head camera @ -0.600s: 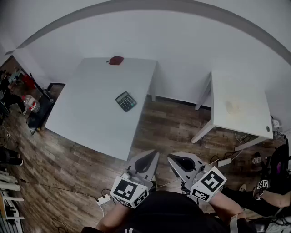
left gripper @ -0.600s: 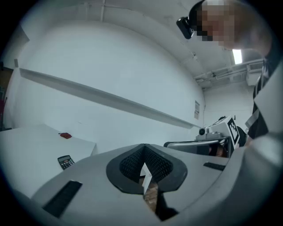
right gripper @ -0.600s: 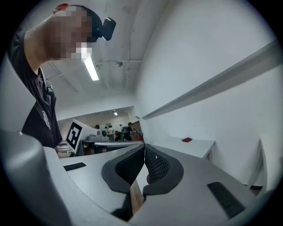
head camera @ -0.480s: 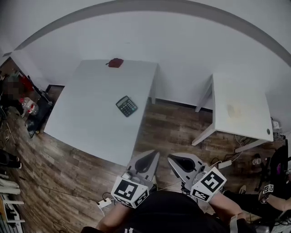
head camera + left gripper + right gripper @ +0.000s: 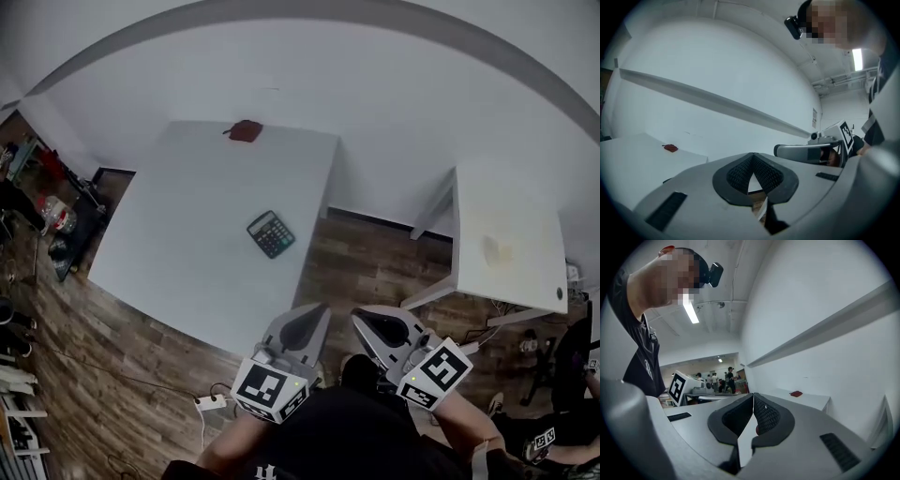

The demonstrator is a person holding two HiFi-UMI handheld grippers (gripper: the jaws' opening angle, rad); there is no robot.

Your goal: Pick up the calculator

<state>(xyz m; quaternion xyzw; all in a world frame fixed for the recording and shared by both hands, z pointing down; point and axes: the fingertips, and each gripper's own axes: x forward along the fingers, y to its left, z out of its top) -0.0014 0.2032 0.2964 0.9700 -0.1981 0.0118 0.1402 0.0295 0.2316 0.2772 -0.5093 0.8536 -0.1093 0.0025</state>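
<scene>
Calculator (image 5: 271, 233) is sitting flat on the big white table (image 5: 169, 234), over near its right edge. Left gripper (image 5: 317, 312) and right gripper (image 5: 361, 316) are side by side, jaws pinched together on nothing, well apart from it.

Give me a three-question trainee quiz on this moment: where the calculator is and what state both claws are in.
1. True or false: the calculator lies on the large white table, with neither claw touching it.
2. Multiple choice: the red object sits A) against the calculator, B) near the table's far edge, C) on the floor.
3. Fill in: the left claw and the right claw are both ____ with nothing between their jaws.

Key: 1 true; 2 B; 3 shut.
</scene>
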